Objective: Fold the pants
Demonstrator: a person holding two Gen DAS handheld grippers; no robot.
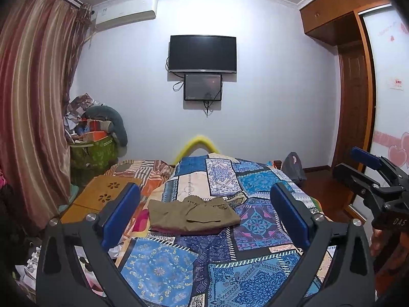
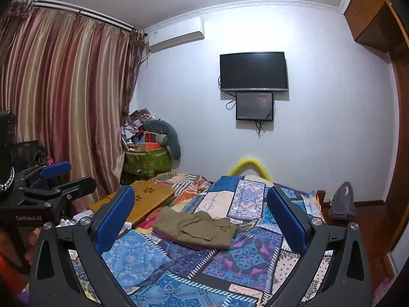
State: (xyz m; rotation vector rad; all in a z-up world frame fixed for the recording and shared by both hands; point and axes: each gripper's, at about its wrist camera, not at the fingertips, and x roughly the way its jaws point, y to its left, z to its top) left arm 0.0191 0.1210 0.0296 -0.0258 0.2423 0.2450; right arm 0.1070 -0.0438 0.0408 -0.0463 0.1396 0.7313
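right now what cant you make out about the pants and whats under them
- Underside of the khaki pants: hidden by their own top layer, both views.
- Pinkish cloth beneath them: only an edge shows, so what it is cannot be told.
- Bed's near end: cut off by the left gripper and right gripper frames, both open.
- Small wall screen: content too dim.

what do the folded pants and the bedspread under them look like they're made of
Pants: a matte olive woven cloth, probably cotton twill; it holds soft creases, with a stitched pocket slit. Bedspread: thin printed fabric, likely cotton; flat patchwork patterns, no sheen, draping over the bed edge.
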